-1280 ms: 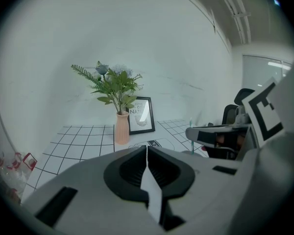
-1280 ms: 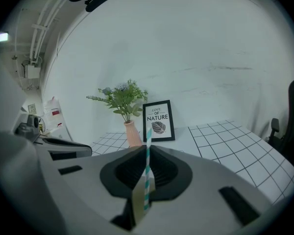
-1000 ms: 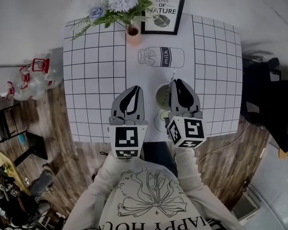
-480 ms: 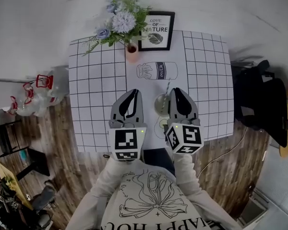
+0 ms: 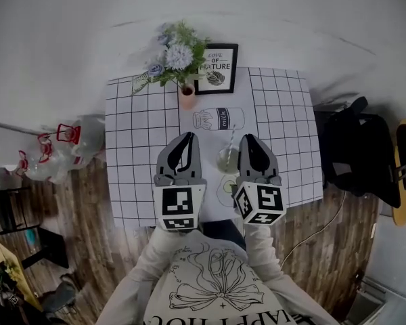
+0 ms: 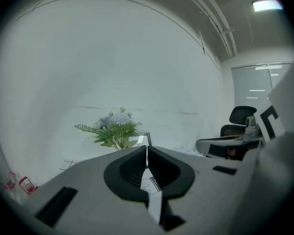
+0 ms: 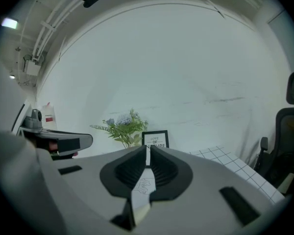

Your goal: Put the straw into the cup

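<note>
In the head view a pale cup (image 5: 227, 160) stands on the grid-patterned tablecloth (image 5: 139, 134), between my two grippers. A thin straw (image 5: 231, 139) rises out of it, leaning slightly right. My left gripper (image 5: 187, 138) hovers left of the cup, jaws together and holding nothing. My right gripper (image 5: 246, 142) hovers just right of the cup, also shut and empty, apart from the straw. In the left gripper view the left gripper (image 6: 146, 151) points toward the wall, and the right gripper (image 7: 147, 151) does the same in its own view. Neither gripper view shows the cup.
A vase of flowers (image 5: 178, 59) and a framed picture (image 5: 216, 68) stand at the table's far edge. A milk-bottle drawing (image 5: 218, 118) is printed on the cloth. A black chair (image 5: 357, 151) is to the right, and red-trimmed clutter (image 5: 62, 135) lies on the floor to the left.
The head view has drawn back, so the table looks smaller and farther. Both grippers have pulled slightly back from the cup. The straw stays in the cup.
</note>
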Available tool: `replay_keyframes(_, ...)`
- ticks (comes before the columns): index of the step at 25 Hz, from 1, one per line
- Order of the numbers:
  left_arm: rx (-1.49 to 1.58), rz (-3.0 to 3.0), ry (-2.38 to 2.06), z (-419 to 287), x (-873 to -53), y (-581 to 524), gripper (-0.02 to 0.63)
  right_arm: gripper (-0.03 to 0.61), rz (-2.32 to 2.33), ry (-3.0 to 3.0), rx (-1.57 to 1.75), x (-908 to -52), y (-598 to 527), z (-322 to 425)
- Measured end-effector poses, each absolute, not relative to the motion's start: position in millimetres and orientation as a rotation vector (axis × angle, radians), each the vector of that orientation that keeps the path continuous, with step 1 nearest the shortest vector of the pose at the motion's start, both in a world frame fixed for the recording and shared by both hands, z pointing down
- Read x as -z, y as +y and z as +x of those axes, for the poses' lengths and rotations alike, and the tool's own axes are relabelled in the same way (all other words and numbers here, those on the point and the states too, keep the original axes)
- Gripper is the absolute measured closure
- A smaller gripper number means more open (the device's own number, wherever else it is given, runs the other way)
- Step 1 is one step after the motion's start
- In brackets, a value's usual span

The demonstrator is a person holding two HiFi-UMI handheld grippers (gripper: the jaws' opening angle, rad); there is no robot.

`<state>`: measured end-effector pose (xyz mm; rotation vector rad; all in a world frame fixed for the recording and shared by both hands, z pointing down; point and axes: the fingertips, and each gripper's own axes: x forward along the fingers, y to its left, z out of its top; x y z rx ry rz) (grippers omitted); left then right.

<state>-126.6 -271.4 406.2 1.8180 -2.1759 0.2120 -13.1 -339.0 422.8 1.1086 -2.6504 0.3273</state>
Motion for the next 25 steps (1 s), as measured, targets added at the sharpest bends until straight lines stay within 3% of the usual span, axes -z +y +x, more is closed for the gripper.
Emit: replay_keyframes(25, -0.133, 1.904, -2.248, -133, -354, -257, 0.604, 0.565, 1.191, -2.711, -0.244, -373, -322, -11)
